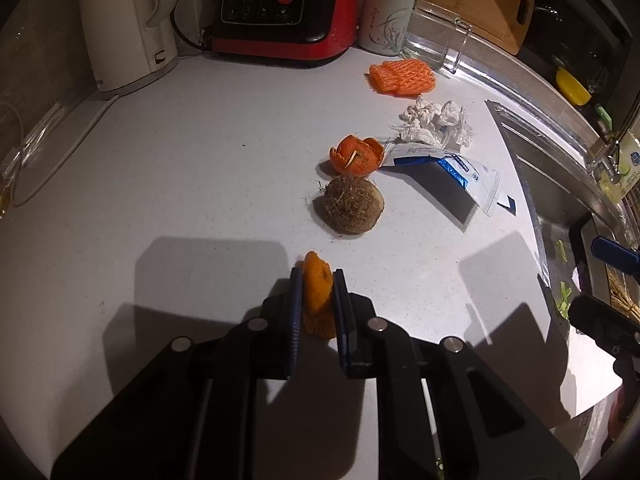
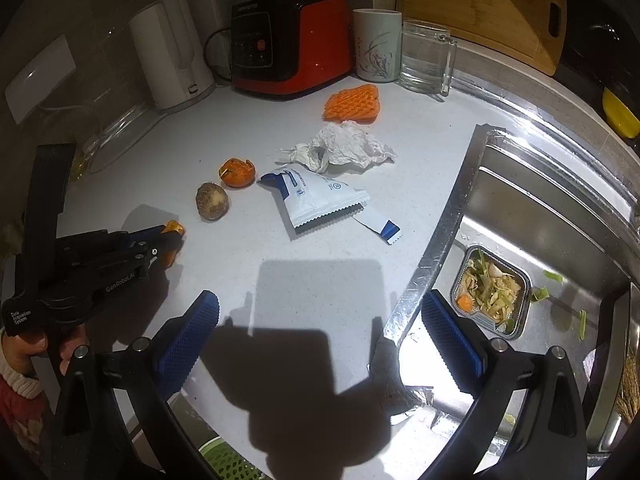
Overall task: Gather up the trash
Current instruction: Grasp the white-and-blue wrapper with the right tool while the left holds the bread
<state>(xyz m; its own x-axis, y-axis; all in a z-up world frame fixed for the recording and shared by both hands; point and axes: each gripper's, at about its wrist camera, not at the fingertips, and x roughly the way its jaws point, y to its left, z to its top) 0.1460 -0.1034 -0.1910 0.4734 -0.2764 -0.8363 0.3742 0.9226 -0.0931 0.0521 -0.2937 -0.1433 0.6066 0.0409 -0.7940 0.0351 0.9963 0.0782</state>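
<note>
The left gripper [image 1: 316,280] has its jaws pinching a piece of orange peel [image 1: 318,300] at the near part of the white tabletop [image 1: 200,168]; the peel stands on edge between the blue pads, its lower end apparently touching the surface. To do this step well, the pinch should hold firm on the thin, soft peel and the lift should go straight up, so the piece does not slide out or smear along the tabletop; a check that both pads bear on it before carrying would be wise. The right gripper [image 2: 316,340] hangs with its jaws spread wide and nothing between them, over the tabletop's edge beside the sink [image 2: 560,208]. More trash waits farther back: a hairy brown root vegetable [image 1: 352,208], a curled tangerine peel [image 1: 356,156] just behind it, a torn white-and-blue wrapper [image 1: 448,176], a crumpled tissue [image 1: 436,122] and an orange foam fruit net [image 1: 402,76]. As for containers, a small foil tray [image 2: 492,292] in the sink holds vegetable scraps, with a few green bits loose around it; a clear glass mug [image 2: 426,60] appears empty, and what the flowered ceramic cup [image 2: 376,44] holds cannot be seen. A green basket-like rim [image 2: 224,460] shows at the bottom edge; its contents are hidden.
</note>
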